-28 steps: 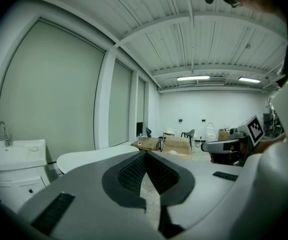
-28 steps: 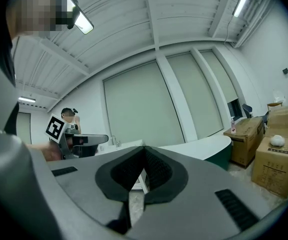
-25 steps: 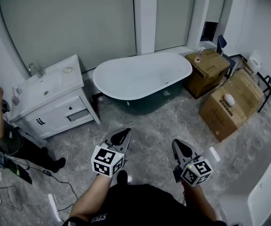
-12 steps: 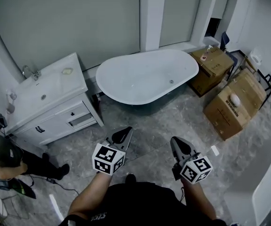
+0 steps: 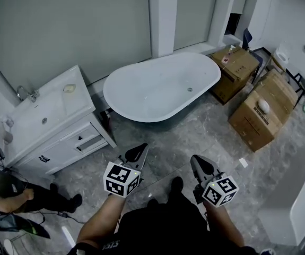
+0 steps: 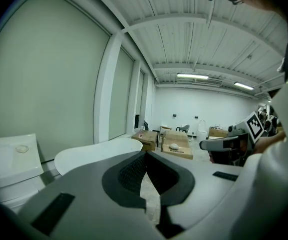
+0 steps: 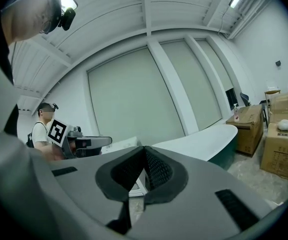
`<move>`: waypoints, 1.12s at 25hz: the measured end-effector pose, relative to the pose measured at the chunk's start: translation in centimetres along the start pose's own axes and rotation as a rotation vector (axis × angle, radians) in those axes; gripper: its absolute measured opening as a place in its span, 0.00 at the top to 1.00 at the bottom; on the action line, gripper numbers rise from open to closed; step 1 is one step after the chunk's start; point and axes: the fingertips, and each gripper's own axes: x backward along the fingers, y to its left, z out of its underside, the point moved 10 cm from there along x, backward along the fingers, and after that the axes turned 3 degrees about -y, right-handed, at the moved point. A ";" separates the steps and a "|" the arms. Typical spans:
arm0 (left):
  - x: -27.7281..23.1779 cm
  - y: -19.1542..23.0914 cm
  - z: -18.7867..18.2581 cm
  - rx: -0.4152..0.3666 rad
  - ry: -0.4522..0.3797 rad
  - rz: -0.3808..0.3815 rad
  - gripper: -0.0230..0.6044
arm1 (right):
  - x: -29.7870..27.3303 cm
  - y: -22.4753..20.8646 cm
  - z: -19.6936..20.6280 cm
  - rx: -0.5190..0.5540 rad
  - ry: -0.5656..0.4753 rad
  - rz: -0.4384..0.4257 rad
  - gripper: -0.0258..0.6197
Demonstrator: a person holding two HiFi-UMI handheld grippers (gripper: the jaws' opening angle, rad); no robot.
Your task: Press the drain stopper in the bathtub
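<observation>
- A dark shoe (image 5: 177, 184) is stepping forward between the arms, where half a second ago there was only floor.
- The left gripper (image 5: 141, 148) and right gripper (image 5: 195, 161) are hanging over the grey marble floor (image 5: 194, 134), each with its jaws pressed together on nothing.
- Open floor is lying ahead, with a white vanity cabinet (image 5: 51, 116) to the left and brown cardboard boxes (image 5: 258, 116) to the right.
- The small round metal drain stopper (image 5: 190, 89) is sitting inside the white oval bathtub (image 5: 141, 89), toward its right end and well apart from both grippers.
</observation>
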 end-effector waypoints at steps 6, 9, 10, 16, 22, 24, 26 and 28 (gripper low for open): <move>-6.4 1.0 -0.6 0.011 0.023 0.019 0.95 | -2.2 -5.7 -1.6 -0.034 0.004 0.039 0.94; -11.2 2.0 -1.7 0.018 0.027 0.012 0.95 | -4.5 -9.8 -3.1 -0.034 -0.002 0.029 0.94; -13.0 2.3 -2.3 0.016 0.028 0.018 0.95 | -5.3 -11.2 -3.8 -0.038 -0.004 0.032 0.94; -23.4 2.2 -7.2 -0.045 0.039 0.076 0.95 | -8.8 -19.8 -8.4 -0.058 -0.043 0.031 0.94; -31.7 0.8 -9.5 -0.065 0.038 0.129 0.95 | -8.5 -26.3 -10.6 -0.076 -0.062 0.077 0.94; -34.0 0.2 -9.8 -0.061 0.037 0.157 0.95 | -8.2 -28.1 -11.1 -0.081 -0.062 0.111 0.94; -35.9 -0.2 -10.1 -0.056 0.040 0.185 0.95 | -7.9 -29.7 -11.7 -0.088 -0.062 0.140 0.94; -37.7 -0.1 -10.1 -0.052 0.045 0.200 0.95 | -7.8 -30.8 -12.3 -0.090 -0.064 0.161 0.94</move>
